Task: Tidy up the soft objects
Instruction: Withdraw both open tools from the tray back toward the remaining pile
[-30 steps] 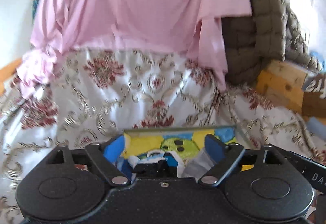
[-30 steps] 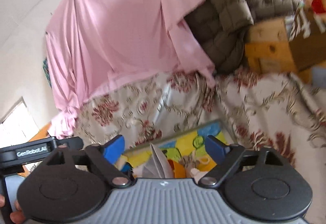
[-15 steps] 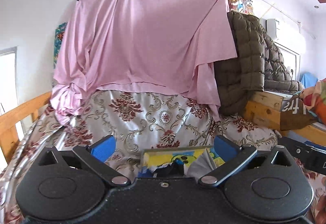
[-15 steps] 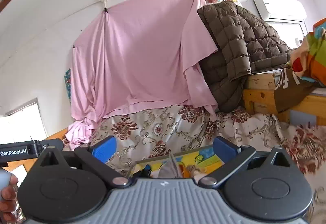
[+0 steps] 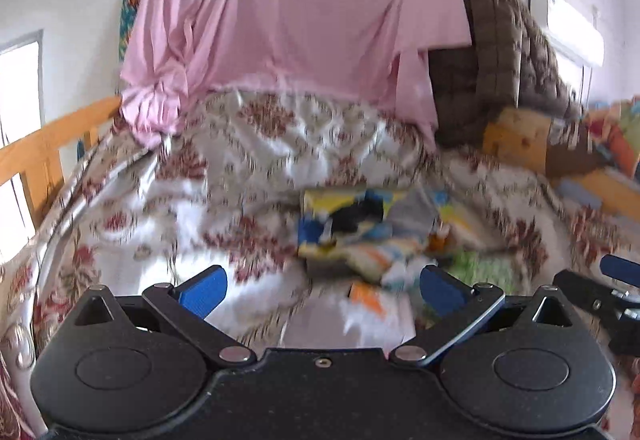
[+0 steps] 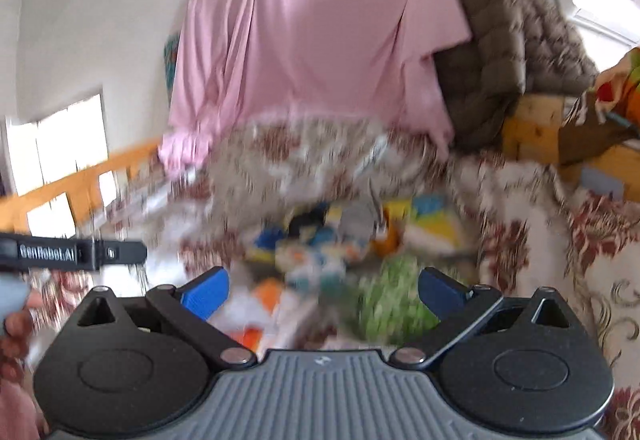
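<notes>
A pile of small soft items (image 5: 360, 236), multicoloured and blurred by motion, lies on the floral bedspread (image 5: 248, 143) around a colourful box (image 5: 320, 215). The same pile shows in the right wrist view (image 6: 332, 252), with a green fuzzy item (image 6: 392, 300) nearest. My left gripper (image 5: 322, 290) is open and empty, above the bed short of the pile. My right gripper (image 6: 322, 290) is open and empty, over the near edge of the pile.
A pink sheet (image 5: 296, 11) hangs on the wall behind the bed. A brown quilted jacket (image 5: 504, 51) drapes over wooden furniture (image 5: 516, 139) at the right. A wooden bed rail (image 5: 44, 155) runs along the left.
Both grippers have pulled back and tilted down, so the whole pile and more bedspread now show. Both stay open and empty.
</notes>
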A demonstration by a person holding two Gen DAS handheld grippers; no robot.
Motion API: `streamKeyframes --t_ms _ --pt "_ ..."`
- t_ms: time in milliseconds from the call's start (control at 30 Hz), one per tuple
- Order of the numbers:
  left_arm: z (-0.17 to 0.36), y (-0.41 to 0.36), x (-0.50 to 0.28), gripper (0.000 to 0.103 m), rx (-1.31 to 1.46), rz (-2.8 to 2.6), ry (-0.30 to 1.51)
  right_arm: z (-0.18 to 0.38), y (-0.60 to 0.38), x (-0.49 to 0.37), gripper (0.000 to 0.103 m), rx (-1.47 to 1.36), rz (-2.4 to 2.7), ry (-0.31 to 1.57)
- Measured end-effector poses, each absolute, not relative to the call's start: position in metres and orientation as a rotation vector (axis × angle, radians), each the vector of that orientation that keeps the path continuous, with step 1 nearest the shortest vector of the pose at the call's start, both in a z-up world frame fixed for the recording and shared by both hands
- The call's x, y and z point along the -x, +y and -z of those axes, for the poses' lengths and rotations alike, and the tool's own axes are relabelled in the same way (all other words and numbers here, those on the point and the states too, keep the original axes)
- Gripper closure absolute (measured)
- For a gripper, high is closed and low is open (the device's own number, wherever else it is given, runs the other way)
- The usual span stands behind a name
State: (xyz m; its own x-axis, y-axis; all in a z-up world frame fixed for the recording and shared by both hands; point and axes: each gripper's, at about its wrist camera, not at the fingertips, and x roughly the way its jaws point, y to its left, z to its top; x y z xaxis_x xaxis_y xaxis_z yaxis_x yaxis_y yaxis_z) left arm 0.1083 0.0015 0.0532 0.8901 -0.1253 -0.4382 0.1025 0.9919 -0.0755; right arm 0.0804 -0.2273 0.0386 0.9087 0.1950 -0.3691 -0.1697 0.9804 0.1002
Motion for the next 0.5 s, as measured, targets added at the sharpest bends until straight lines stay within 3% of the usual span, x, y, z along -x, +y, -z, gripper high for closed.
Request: streamKeyframes --t_ms 500 --pt "0.010 0.016 -0.145 0.001 0.075 0.038 0.762 0.001 -0.212 -0.115 0.000 -0.032 -0.173 0.644"
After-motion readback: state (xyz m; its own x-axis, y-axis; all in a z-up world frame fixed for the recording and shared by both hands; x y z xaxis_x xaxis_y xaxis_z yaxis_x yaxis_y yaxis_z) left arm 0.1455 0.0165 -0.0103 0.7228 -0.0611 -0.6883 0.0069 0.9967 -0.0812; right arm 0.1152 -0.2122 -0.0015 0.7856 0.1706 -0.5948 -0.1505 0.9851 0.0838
